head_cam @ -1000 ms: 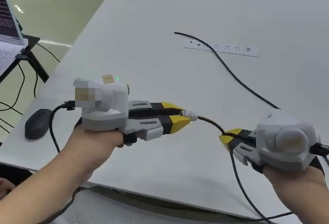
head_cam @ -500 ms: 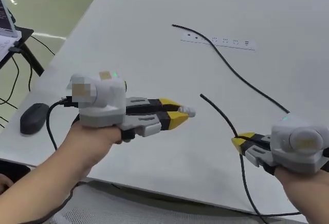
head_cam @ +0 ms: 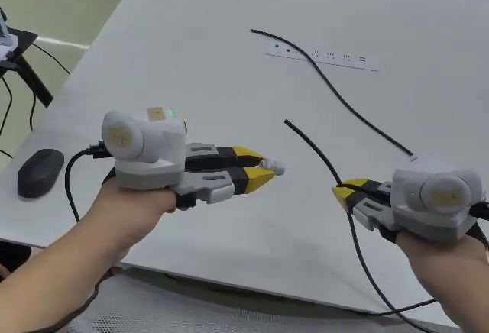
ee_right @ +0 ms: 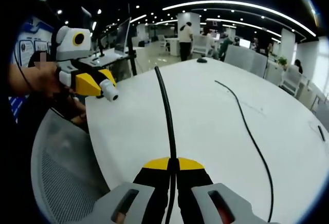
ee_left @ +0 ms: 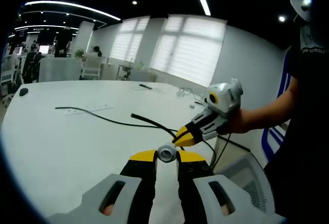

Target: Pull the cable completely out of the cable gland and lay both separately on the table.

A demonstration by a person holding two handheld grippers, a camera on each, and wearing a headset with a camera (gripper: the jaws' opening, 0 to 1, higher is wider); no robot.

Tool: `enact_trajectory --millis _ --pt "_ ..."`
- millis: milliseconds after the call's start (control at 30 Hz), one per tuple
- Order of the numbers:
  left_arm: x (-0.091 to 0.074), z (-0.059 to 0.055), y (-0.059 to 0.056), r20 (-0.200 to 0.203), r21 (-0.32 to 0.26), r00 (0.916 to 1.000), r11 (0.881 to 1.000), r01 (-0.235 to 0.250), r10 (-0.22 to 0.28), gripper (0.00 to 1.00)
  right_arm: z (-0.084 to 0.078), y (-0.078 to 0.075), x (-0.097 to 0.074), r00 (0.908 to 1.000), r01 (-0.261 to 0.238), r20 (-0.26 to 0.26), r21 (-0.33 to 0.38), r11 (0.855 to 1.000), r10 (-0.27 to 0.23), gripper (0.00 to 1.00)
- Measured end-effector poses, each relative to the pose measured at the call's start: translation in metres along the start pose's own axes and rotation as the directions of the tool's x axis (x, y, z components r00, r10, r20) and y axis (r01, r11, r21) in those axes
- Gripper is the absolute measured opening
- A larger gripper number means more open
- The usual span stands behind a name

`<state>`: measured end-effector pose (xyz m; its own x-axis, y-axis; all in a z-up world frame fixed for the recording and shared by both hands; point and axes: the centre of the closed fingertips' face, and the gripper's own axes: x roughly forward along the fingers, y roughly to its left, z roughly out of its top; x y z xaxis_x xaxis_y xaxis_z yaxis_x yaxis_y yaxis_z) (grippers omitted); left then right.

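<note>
My left gripper is shut on the small grey cable gland, held above the white table; the cable gland sits between the yellow tips in the left gripper view. My right gripper is shut on the black cable, whose free end points up and away toward the table's middle. The cable rises straight from the jaws in the right gripper view. Gland and cable are apart, with a clear gap between them.
A white power strip lies at the back of the table with a second black cable running across it toward the right. A dark mouse sits at the table's left edge. A grey mesh chair is below the front edge.
The cable has come out of the gland. The two grippers moved apart, and the cable's free end now stands clear to the right of the gland.
</note>
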<state>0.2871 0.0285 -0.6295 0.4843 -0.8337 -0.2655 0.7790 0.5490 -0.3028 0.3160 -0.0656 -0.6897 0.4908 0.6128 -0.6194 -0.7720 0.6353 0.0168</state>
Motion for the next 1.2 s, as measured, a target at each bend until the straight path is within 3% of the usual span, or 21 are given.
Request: enact_trajectory --millis 200,433,567,833,1033,1200 --pt "-0.005 -0.009 0.006 -0.011 0.019 0.9996 0.999 0.028 -0.028 0.15 0.017 0.005 0.011 0.9999 0.008 -0.012 -0.028 1.0 -0.008 0.0" --pt "-0.018 -0.024 0.013 -0.015 0.058 0.9991 0.998 0.04 -0.04 0.15 0.039 0.024 0.032 0.9998 -0.01 -0.018 -0.079 0.997 0.009 0.0" --pt "-0.027 -0.039 0.025 -0.057 0.072 0.9982 0.997 0.023 -0.019 0.15 0.048 0.034 0.047 0.9991 -0.026 -0.035 -0.105 0.994 0.023 0.0" --pt "-0.041 -0.064 0.041 -0.093 0.071 0.9956 0.997 0.021 -0.014 0.15 0.056 0.05 0.084 0.9952 -0.058 -0.088 -0.188 0.98 0.042 0.0" --pt "-0.051 -0.079 0.055 -0.108 0.068 0.9941 0.997 0.021 -0.013 0.15 0.059 0.066 0.113 0.9891 -0.102 -0.129 -0.255 0.962 0.07 0.0" --pt "-0.059 -0.093 0.069 -0.119 0.055 0.9929 0.998 0.006 0.0 0.15 0.058 0.081 0.136 0.9798 -0.142 -0.172 -0.234 0.962 0.102 0.0"
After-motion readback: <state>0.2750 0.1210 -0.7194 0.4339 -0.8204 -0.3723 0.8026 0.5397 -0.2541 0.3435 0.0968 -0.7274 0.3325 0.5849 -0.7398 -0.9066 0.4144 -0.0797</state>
